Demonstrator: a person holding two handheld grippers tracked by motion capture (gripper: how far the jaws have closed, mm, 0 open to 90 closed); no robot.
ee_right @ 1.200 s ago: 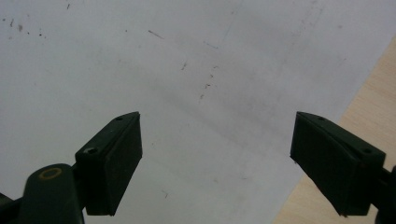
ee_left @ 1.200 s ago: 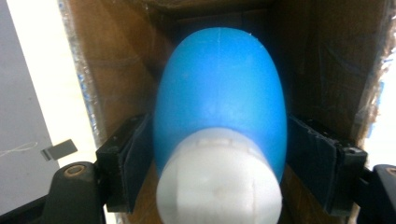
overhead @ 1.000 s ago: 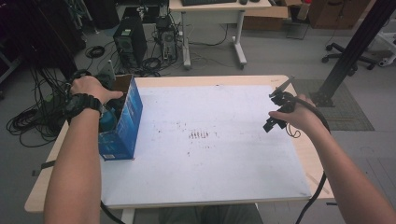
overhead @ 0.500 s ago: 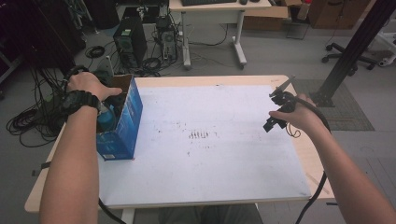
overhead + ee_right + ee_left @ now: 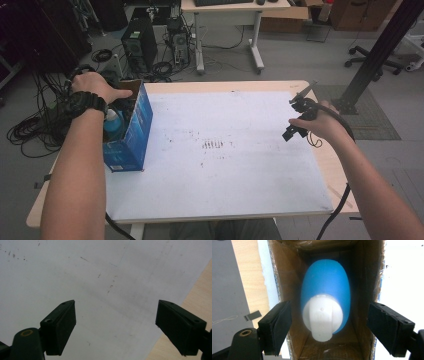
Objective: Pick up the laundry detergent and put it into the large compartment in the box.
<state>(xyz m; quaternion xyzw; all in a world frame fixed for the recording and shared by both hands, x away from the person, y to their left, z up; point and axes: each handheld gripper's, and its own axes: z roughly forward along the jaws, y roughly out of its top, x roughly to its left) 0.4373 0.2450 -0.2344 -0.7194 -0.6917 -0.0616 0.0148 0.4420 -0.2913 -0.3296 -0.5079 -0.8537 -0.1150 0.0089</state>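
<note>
A blue bottle with a white cap lies inside an open blue cardboard box at the table's left edge; in the high view the bottle shows through the box's open top. My left gripper points down into the box and its jaws have just been opening. They stand wide on either side of the bottle, clear of it, and the pads touch nothing. A hand with a black watch covers the left gripper. My right gripper hovers open and empty over the white sheet, near the table's right edge.
A white sheet covers most of the wooden table. Beyond the table stand computer towers, a tangle of floor cables and another desk. A black post and an office chair are at the right.
The left hand has shifted slightly toward the box's far end, uncovering more of the bottle. The right hand and its gripper have not moved.
</note>
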